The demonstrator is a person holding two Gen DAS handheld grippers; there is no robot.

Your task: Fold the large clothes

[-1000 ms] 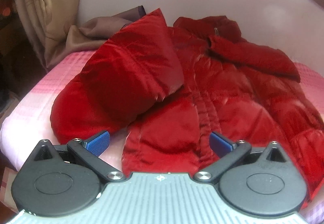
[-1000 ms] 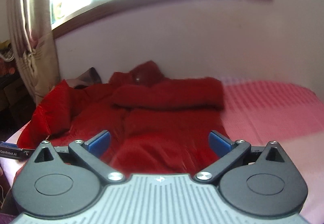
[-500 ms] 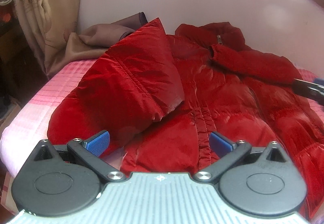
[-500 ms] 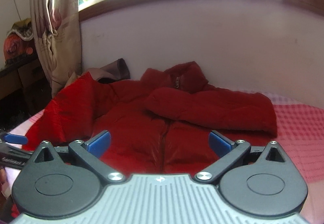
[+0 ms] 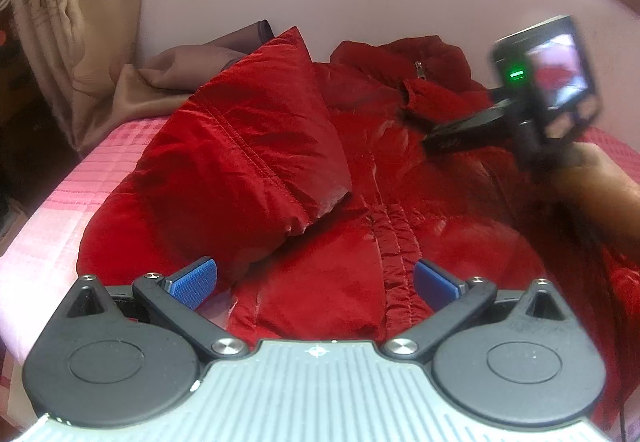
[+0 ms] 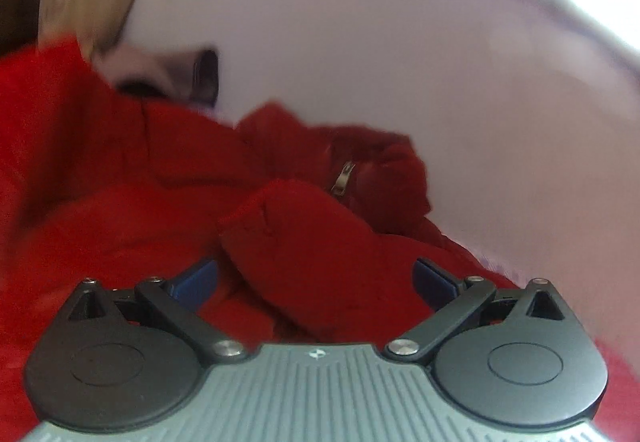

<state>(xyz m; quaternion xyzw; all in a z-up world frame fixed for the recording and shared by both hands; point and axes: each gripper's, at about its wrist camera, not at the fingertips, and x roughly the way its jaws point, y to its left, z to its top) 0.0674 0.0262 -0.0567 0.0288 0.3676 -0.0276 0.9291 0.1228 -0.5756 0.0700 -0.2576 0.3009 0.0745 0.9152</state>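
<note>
Red puffer jacket [image 5: 360, 178] lies on pink bedspread [image 5: 92, 170] w/ both sleeves folded in, body still unfolded, as left gripper [image 5: 316, 278] waits at hem and right gripper [image 6: 316, 278] nears cuff, both spread, holding nothing.

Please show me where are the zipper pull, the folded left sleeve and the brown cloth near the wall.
zipper pull [image 6: 342, 178], right wrist view, on its metal tab.
folded left sleeve [image 5: 248, 154], left wrist view, on its quilted middle.
brown cloth [image 5: 176, 70], left wrist view, on its crumpled fold.
</note>
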